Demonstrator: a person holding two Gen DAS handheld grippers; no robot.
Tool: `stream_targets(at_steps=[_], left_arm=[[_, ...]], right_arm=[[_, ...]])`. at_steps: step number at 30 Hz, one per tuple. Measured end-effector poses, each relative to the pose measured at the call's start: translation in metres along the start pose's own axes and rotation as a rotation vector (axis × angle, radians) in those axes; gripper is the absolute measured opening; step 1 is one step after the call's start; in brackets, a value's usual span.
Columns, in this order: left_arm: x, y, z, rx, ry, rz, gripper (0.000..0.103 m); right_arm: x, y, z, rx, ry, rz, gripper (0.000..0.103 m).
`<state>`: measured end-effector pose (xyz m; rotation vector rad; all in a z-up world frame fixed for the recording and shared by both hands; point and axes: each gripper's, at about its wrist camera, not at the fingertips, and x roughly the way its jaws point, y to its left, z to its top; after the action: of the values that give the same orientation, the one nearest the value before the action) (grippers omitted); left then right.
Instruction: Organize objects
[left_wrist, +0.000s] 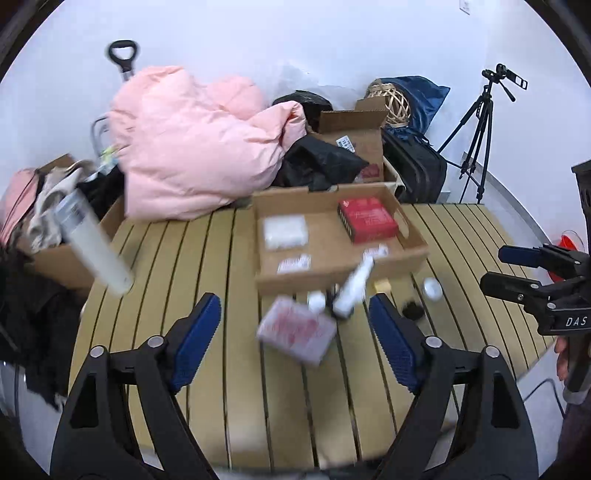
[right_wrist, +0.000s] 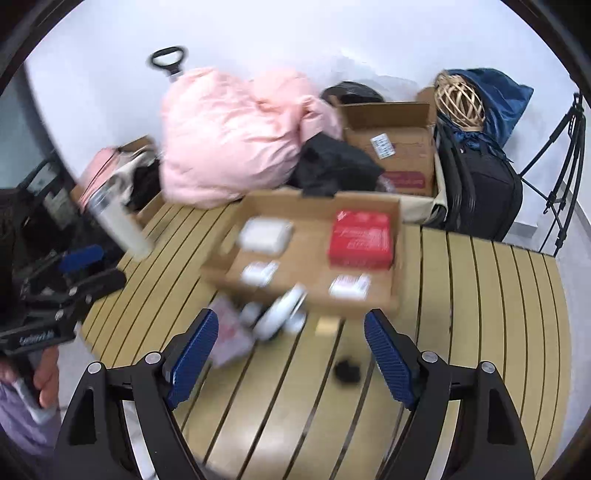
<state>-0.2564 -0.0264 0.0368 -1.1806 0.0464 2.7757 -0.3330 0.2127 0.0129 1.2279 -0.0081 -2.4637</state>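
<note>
My left gripper is open and holds nothing. It hovers over a pink-printed packet and a white tube on the slatted table. My right gripper is also open and empty above the same tube. Behind them stands a shallow cardboard tray holding a red box, a white packet and small sachets. A yellow block and a black clump lie in front of the tray. Both views are blurred.
A tall white bottle stands at the table's left. Behind are a pink duvet, open cardboard boxes, a black suitcase, a wicker ball and a tripod. The table's right edge curves away.
</note>
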Motion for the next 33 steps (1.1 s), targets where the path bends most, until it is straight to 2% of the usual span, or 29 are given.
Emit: stream_targets(at_steps=[3, 7, 10, 13, 15, 20, 21, 22, 25, 27, 29, 30, 33], left_arm=[[-0.034, 0.001, -0.04, -0.021, 0.014, -0.039, 0.085], [-0.073, 0.0, -0.081, -0.018, 0.017, 0.035, 0.085], [-0.106, 0.007, -0.095, -0.045, -0.013, 0.006, 0.085], [-0.14, 0.014, -0.096, -0.026, -0.043, 0.032, 0.085], [-0.167, 0.016, -0.091, -0.001, -0.097, 0.073, 0.085], [-0.201, 0.02, -0.081, 0.029, -0.17, 0.139, 0.087], [-0.2, 0.022, -0.081, 0.023, -0.17, 0.143, 0.09], [-0.196, 0.025, -0.081, 0.014, -0.165, 0.142, 0.098], [-0.172, 0.028, -0.089, 0.006, -0.134, 0.119, 0.101], [-0.138, 0.029, -0.097, 0.003, -0.077, 0.07, 0.101], [-0.105, 0.029, -0.101, 0.009, -0.053, -0.011, 0.101], [-0.081, 0.029, -0.101, 0.03, -0.044, -0.059, 0.101], [-0.013, 0.031, -0.096, 0.127, -0.035, -0.119, 0.101]], right_arm=[[-0.028, 0.023, -0.045, -0.012, -0.013, 0.026, 0.085], [-0.04, 0.044, -0.1, 0.038, 0.011, 0.11, 0.085], [-0.045, 0.054, -0.138, 0.086, 0.039, 0.129, 0.085], [-0.055, 0.055, -0.161, 0.124, 0.046, 0.137, 0.085], [-0.062, 0.057, -0.167, 0.124, 0.04, 0.136, 0.085], [-0.081, 0.064, -0.172, 0.098, 0.02, 0.143, 0.085], [-0.085, 0.065, -0.172, 0.086, 0.011, 0.134, 0.085], [-0.09, 0.067, -0.172, 0.078, 0.002, 0.124, 0.085], [-0.096, 0.069, -0.173, 0.06, -0.019, 0.113, 0.085], [-0.089, 0.067, -0.174, 0.059, -0.004, 0.108, 0.085], [-0.076, 0.064, -0.173, 0.07, 0.023, 0.091, 0.085], [-0.069, 0.062, -0.173, 0.077, 0.025, 0.092, 0.085], [-0.035, 0.054, -0.162, 0.117, 0.009, 0.088, 0.085]])
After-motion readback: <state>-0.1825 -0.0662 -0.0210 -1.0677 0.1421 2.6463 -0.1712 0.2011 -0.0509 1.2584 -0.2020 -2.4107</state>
